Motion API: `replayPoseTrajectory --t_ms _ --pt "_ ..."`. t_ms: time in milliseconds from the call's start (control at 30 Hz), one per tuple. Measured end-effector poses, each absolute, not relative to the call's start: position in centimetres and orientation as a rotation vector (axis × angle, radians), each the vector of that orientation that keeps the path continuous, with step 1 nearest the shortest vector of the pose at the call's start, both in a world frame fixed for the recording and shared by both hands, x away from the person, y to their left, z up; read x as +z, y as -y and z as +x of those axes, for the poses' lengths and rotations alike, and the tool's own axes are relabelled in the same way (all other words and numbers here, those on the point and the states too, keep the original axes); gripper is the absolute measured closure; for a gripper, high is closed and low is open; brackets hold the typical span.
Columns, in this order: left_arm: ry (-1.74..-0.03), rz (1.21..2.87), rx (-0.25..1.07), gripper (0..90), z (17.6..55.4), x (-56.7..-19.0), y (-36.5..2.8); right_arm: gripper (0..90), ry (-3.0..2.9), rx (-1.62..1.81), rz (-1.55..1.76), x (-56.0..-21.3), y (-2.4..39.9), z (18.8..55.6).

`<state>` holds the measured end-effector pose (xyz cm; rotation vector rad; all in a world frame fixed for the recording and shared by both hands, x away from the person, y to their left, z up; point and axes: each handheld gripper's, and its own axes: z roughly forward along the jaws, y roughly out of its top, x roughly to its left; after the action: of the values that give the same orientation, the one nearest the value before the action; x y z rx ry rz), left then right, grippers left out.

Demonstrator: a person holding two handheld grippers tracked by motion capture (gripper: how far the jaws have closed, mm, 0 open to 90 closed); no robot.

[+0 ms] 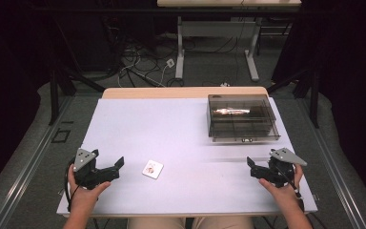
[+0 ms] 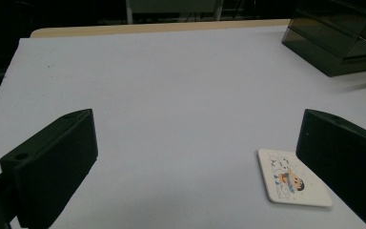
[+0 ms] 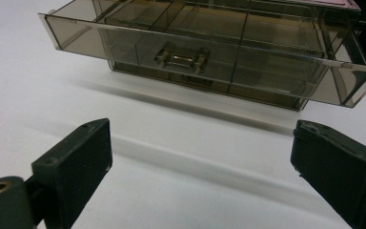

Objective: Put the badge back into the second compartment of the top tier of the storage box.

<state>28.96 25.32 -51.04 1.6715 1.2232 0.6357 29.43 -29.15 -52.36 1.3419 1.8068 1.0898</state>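
A small white card (image 1: 152,169) with a cartoon picture lies flat on the white table top (image 1: 171,133), near the front and left of centre. My left gripper (image 1: 117,168) rests on the table just left of it, jaws wide apart and empty. In the left gripper view the card (image 2: 290,179) lies beside the right jaw. A smoky transparent drawer box (image 1: 242,117) stands at the back right, its drawer pulled slightly out. My right gripper (image 1: 253,168) sits open in front of it. In the right gripper view the drawer's metal handle (image 3: 181,58) faces me beyond the jaws.
The table's wooden far edge (image 1: 186,92) borders a floor strewn with cables (image 1: 133,62). Legs of another table (image 1: 181,52) stand beyond. A dark curtain (image 1: 348,71) hangs at the right. Bare table surface stretches between the card and the box.
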Motion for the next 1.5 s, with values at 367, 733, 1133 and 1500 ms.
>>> replayPoseTrajectory --t_ms 367,733,1133,1500 --pt "-1.212 1.66 0.607 0.4 28.8 -50.8 -25.4 7.7 -1.849 1.073 1.312 -52.2 28.2 29.1" --pt "-1.214 1.661 0.609 0.4 28.7 -50.8 -25.3 11.3 -1.937 1.08 1.228 -52.2 25.9 29.3" --pt "-1.213 1.667 0.609 0.4 28.6 -50.7 -25.3 11.3 -2.023 1.067 1.17 -51.9 23.5 29.6" --pt "-1.216 1.666 0.61 0.4 28.6 -50.7 -25.4 10.9 -2.076 1.037 1.133 -51.7 21.7 30.0"
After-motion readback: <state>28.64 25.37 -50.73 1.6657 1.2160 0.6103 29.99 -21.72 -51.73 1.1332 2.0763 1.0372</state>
